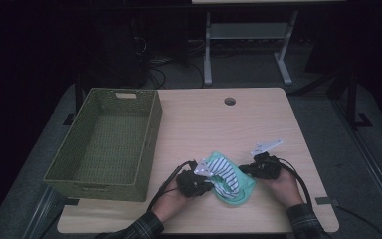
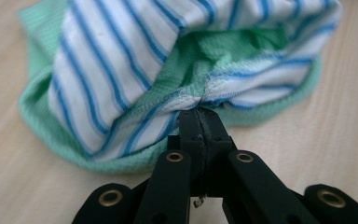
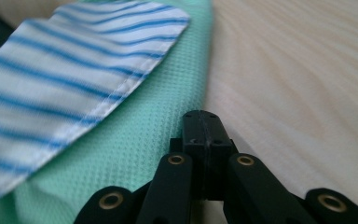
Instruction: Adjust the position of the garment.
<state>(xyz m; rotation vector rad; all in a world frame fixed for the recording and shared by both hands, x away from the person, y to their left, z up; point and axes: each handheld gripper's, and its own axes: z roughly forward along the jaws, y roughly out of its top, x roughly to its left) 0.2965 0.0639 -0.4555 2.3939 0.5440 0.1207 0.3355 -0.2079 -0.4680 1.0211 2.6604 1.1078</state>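
You have a small bundle of cloth [image 1: 229, 180] lying on the near part of the wooden table [image 1: 258, 124], between your two hands and well to the right of the green wicker basket [image 1: 107, 142]. From the high view its long axis runs diagonally, from the upper left by your left hand down to the lower right at the near edge, with the mint-green waffle fabric forming the outer border and a white piece with blue stripes bunched on top. The stripes follow roughly that same diagonal. Your left gripper [image 1: 204, 180] has its jaws pressed fully together, and in the left gripper view [image 2: 200, 114] the tips pinch a stitched hem of the striped fabric right where it folds over the green layer. Your right gripper [image 1: 246, 169] is also fully closed; in the right gripper view [image 3: 201, 116] its tips sit at the edge of the green fabric where it meets bare table, and you cannot tell from that angle whether any cloth is caught between them. No label, brand mark or writing can be read on the cloth, the basket or the grippers.
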